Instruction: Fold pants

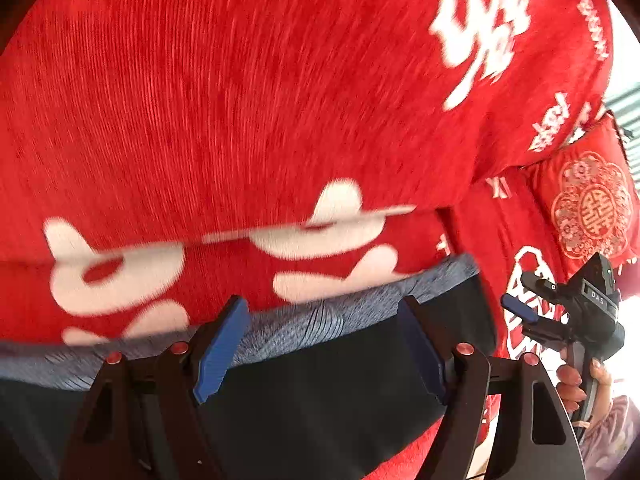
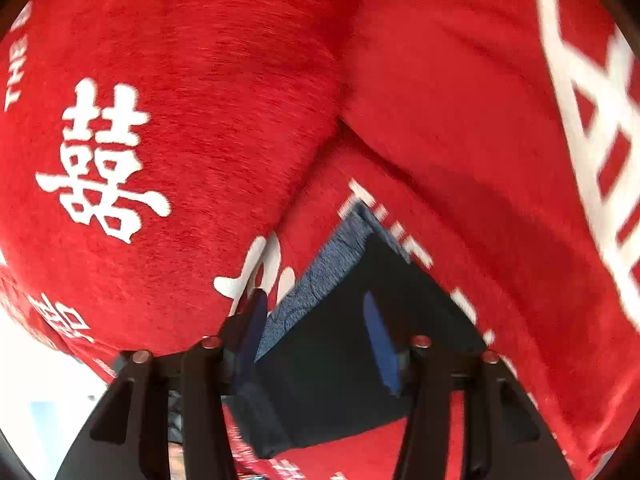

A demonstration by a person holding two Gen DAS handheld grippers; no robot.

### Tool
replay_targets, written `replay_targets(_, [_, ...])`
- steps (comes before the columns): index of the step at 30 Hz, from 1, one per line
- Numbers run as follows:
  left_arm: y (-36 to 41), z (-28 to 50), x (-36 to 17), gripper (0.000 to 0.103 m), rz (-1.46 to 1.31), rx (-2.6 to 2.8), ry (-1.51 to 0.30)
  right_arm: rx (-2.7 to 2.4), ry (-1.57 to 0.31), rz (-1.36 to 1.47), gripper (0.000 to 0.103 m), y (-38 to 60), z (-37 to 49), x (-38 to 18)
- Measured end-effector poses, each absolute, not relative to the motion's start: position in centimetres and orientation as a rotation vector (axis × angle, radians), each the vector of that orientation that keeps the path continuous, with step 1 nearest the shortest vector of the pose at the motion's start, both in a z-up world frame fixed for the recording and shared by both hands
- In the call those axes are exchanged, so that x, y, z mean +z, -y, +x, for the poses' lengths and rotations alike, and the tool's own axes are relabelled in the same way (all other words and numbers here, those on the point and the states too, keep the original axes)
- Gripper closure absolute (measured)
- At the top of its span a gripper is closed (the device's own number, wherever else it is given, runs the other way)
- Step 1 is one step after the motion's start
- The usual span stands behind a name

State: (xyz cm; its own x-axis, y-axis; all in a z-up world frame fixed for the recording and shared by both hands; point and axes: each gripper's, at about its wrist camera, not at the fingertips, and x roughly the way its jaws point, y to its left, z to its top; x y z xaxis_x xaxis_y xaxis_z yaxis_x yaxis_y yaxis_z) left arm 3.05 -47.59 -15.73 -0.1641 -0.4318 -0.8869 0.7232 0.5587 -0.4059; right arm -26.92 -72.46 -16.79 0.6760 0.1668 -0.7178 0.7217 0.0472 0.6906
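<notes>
The pants [image 1: 320, 396] are dark navy with a grey-blue knit waistband [image 1: 340, 312]. They lie folded on a red sofa cover. My left gripper [image 1: 320, 344] hovers over the waistband edge, jaws wide open, blue pads apart and not touching cloth. My right gripper [image 2: 316, 332] is open over a corner of the pants [image 2: 332, 376], whose waistband [image 2: 328, 268] runs up to the left. The right gripper also shows in the left wrist view [image 1: 560, 316], held by a hand at the right, past the end of the pants.
A red sofa back cushion with white characters [image 1: 240, 100] rises just behind the pants. A red embroidered pillow [image 1: 592, 208] leans at the right. In the right wrist view two red cushions [image 2: 180, 140] meet in a crease above the pants.
</notes>
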Motion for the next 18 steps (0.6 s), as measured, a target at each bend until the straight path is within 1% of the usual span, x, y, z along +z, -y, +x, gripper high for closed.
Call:
replay_targets(4, [45.4, 2.6, -15.6, 0.025, 0.364, -0.996, -1.393, -0.571, -0.811, 1.449, 0.048, 69.9, -28.9, -15.4])
replay_targets(7, [43.0, 1.5, -16.8, 0.025, 0.439, -0.933, -1.401, -0.670, -0.845, 1.465, 0.048, 67.5, -31.5, -16.3])
replay_targets(9, [41.5, 0.9, -18.0, 0.025, 0.467, -0.899, -1.423, -0.701, -0.834, 1.537, 0.049, 66.2, -33.0, -18.1])
replay_targets(10, [40.9, 0.6, -18.7, 0.025, 0.476, -0.880, -1.443, -0.703, -0.813, 1.594, 0.058, 65.8, -33.5, -19.4])
replay_targets(11, [40.3, 0.1, -19.2, 0.025, 0.483, -0.866, -1.454, -0.701, -0.792, 1.618, 0.088, 65.6, -33.6, -20.1])
replay_targets(12, [40.0, -0.2, -19.5, 0.025, 0.491, -0.852, -1.462, -0.683, -0.773, 1.619, 0.098, 65.8, -33.3, -20.6])
replay_targets(16, [38.6, -0.6, -19.9, 0.025, 0.494, -0.809, -1.452, -0.633, -0.745, 1.528, 0.098, 67.1, -31.3, -19.0])
replay_targets(18, [38.1, -0.6, -20.8, 0.025, 0.519, -0.780, -1.462, -0.650, -0.817, 1.476, 0.098, 67.3, -30.8, -19.0])
